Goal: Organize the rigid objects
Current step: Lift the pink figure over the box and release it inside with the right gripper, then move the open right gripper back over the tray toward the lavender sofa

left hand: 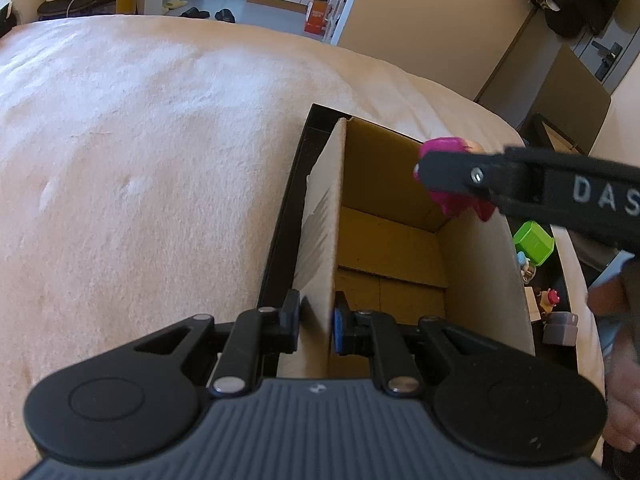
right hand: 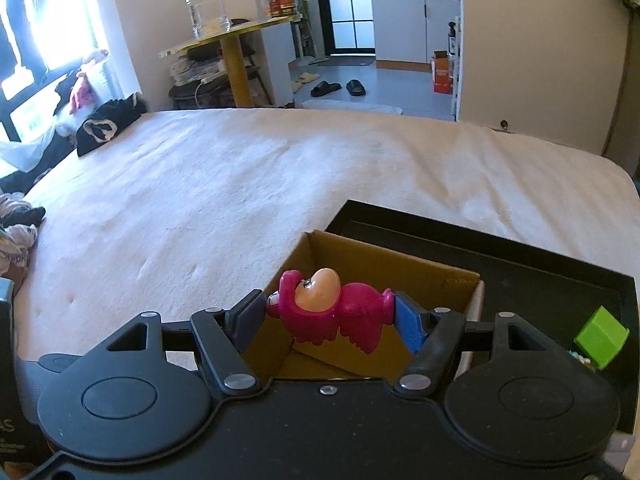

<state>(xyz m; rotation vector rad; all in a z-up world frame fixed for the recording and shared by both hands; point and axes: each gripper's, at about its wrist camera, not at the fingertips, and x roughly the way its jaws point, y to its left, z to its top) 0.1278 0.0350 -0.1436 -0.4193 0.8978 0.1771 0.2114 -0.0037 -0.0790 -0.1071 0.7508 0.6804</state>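
An open cardboard box [left hand: 396,248] stands in a black tray [left hand: 280,216] on the bed. My left gripper [left hand: 316,320] is shut on the box's left flap [left hand: 320,240]. My right gripper [right hand: 330,316] is shut on a magenta toy figure [right hand: 332,308] with an orange face, and holds it above the open box [right hand: 384,276]. In the left wrist view the toy [left hand: 444,196] shows over the box's far right corner. The box's inside looks empty.
A green cube [left hand: 534,242] [right hand: 602,336], small figurines [left hand: 550,298] and a grey block [left hand: 560,328] lie in the tray to the right of the box. The cream bedcover [left hand: 140,160] spreads to the left. A person's hand [left hand: 624,400] shows at the right edge.
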